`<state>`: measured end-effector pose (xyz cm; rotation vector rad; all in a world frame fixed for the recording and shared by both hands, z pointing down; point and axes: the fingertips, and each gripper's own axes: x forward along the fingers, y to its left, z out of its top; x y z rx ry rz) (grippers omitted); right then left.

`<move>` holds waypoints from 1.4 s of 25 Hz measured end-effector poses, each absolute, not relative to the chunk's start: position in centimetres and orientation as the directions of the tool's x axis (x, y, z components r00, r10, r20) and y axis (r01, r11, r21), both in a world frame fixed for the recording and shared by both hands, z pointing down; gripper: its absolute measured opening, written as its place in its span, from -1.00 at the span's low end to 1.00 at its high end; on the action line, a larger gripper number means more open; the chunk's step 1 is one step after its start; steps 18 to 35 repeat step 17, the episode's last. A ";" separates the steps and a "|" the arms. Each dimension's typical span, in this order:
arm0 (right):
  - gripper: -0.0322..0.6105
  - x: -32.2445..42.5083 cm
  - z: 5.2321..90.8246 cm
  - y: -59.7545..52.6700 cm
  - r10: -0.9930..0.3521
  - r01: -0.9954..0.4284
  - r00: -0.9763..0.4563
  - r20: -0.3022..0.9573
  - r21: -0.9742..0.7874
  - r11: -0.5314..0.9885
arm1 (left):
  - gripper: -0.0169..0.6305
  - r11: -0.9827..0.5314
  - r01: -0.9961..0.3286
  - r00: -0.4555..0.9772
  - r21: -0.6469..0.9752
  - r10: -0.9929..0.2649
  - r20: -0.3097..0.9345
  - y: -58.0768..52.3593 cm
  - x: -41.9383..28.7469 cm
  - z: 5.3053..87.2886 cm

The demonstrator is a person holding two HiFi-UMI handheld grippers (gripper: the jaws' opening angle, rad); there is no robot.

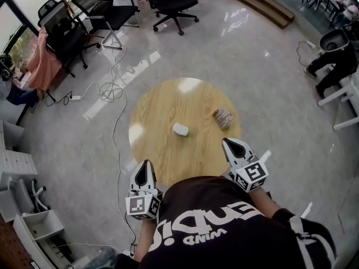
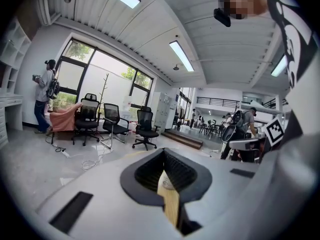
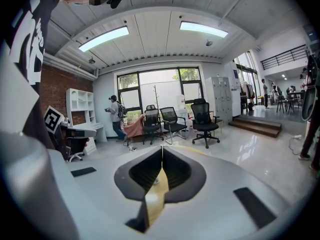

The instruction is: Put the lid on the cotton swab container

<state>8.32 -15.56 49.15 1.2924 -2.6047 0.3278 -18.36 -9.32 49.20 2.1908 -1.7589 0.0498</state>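
Wooden table [image 1: 162, 105], swab container [image 1: 223, 118] lying diagonally, white lid [image 1: 180, 129] apart, left claw [image 1: 147, 163] and right claw [image 1: 226, 142] closed, empty.

Bright, even light fills the room from tall windows [image 2: 97, 79] and ceiling light strips [image 3: 104, 38]. Glare streaks the glossy floor [image 1: 120, 82] and whitens the round table [image 1: 189, 86] at its rim. Both gripper views bow strongly towards dark, vignetted edges, and their nearest foreground is soft.

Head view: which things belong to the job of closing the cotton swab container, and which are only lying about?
Job: cotton swab container; white piece, probably its lid; wooden table; left gripper and right gripper, both shut, empty.
Lying about: office chairs; floor cables.
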 end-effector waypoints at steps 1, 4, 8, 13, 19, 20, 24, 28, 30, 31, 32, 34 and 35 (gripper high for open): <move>-0.89 8.2 49.2 -15.5 -0.752 -0.800 -0.592 0.289 -0.102 0.591 | -0.91 -0.186 -0.956 0.238 0.229 -0.944 0.230 -9.4 -18.4 49.2; -0.89 7.9 49.4 -15.5 -0.748 -0.797 -0.596 0.292 -0.098 0.596 | -0.91 -0.182 -0.956 0.234 0.229 -0.946 0.224 -9.8 -18.5 49.1; -0.89 7.5 49.4 -15.6 -0.747 -0.797 -0.596 0.296 -0.101 0.596 | -0.91 -0.179 -0.955 0.230 0.237 -0.950 0.211 -10.3 -18.8 48.7; -0.89 7.2 49.3 -15.3 -0.744 -0.795 -0.596 0.303 -0.086 0.601 | -0.91 -0.176 -0.957 0.227 0.229 -0.949 0.219 -10.3 -19.3 48.8; -0.89 7.1 49.8 -15.1 -0.741 -0.792 -0.597 0.306 -0.084 0.604 | -0.91 -0.162 -0.960 0.214 0.230 -0.951 0.224 -10.0 -19.6 49.1; -0.89 7.1 49.8 -15.1 -0.741 -0.792 -0.597 0.306 -0.084 0.604 | -0.91 -0.162 -0.960 0.214 0.230 -0.951 0.224 -10.0 -19.6 49.1; -0.89 7.1 49.8 -15.1 -0.741 -0.792 -0.597 0.306 -0.084 0.604 | -0.91 -0.162 -0.960 0.214 0.230 -0.951 0.224 -10.0 -19.6 49.1; -0.89 7.1 49.8 -15.1 -0.741 -0.792 -0.597 0.306 -0.084 0.604 | -0.91 -0.162 -0.960 0.214 0.230 -0.951 0.224 -10.0 -19.6 49.1; -0.89 7.1 49.8 -15.1 -0.741 -0.792 -0.597 0.306 -0.084 0.604 | -0.91 -0.162 -0.960 0.214 0.230 -0.951 0.224 -10.0 -19.6 49.1; -0.89 7.1 49.8 -15.1 -0.741 -0.792 -0.597 0.306 -0.084 0.604 | -0.91 -0.162 -0.960 0.214 0.230 -0.951 0.224 -10.0 -19.6 49.1; -0.89 7.1 49.8 -15.1 -0.741 -0.792 -0.597 0.306 -0.084 0.604 | -0.91 -0.162 -0.960 0.214 0.230 -0.951 0.224 -10.0 -19.6 49.1; -0.89 7.1 49.8 -15.1 -0.741 -0.792 -0.597 0.306 -0.084 0.604 | -0.91 -0.162 -0.960 0.214 0.230 -0.951 0.224 -10.0 -19.6 49.1; -0.89 7.1 49.8 -15.1 -0.741 -0.792 -0.597 0.306 -0.084 0.604 | -0.91 -0.162 -0.960 0.214 0.230 -0.951 0.224 -10.0 -19.6 49.1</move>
